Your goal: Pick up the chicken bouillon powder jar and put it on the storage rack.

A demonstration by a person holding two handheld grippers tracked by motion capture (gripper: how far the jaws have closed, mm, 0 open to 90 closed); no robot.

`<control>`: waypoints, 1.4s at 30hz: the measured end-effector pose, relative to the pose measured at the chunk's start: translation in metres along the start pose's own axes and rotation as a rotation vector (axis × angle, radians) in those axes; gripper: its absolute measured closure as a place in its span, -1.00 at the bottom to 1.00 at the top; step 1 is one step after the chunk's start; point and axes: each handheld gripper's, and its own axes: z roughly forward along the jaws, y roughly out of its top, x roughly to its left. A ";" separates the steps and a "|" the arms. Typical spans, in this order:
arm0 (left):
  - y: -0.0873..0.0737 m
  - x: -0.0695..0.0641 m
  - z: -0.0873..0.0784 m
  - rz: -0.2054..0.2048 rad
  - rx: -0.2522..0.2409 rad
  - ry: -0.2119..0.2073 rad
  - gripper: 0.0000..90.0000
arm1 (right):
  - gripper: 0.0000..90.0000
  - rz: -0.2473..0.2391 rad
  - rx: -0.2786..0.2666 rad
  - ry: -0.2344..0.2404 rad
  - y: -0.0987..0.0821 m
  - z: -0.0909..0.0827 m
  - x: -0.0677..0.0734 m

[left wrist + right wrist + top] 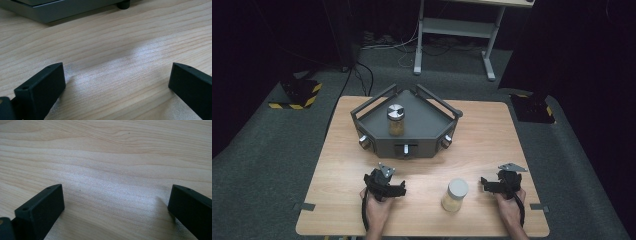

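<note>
While both tongs (pixel 403 189) gape (empty), jar (pixel 455 195) between

Jar (pixel 396 120) on tray (pixel 427 125), table (pixel 482 135) rear; 2nd jar (pixel 455 195) front, btwn grippers

Your light wood-grain table (pixel 492 135) carries a dark grey angular railed tray (pixel 422 125) at the back; a white-lidded glass jar (pixel 455 195) stands near your edge.

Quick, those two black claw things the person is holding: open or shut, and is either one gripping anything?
Left gripper: open, jaws wide apart over bare table, holding nothing.
Right gripper: open, jaws wide apart, holding nothing.
</note>
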 end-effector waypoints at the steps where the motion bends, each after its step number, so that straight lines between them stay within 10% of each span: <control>1: 0.000 0.000 0.000 0.000 0.000 0.000 -0.99 | -1.00 0.000 0.000 0.000 0.000 0.000 0.000; 42: 0.000 -0.003 0.000 -0.004 0.000 0.012 -0.98 | -1.00 -0.285 -0.121 0.375 -0.024 -0.064 0.011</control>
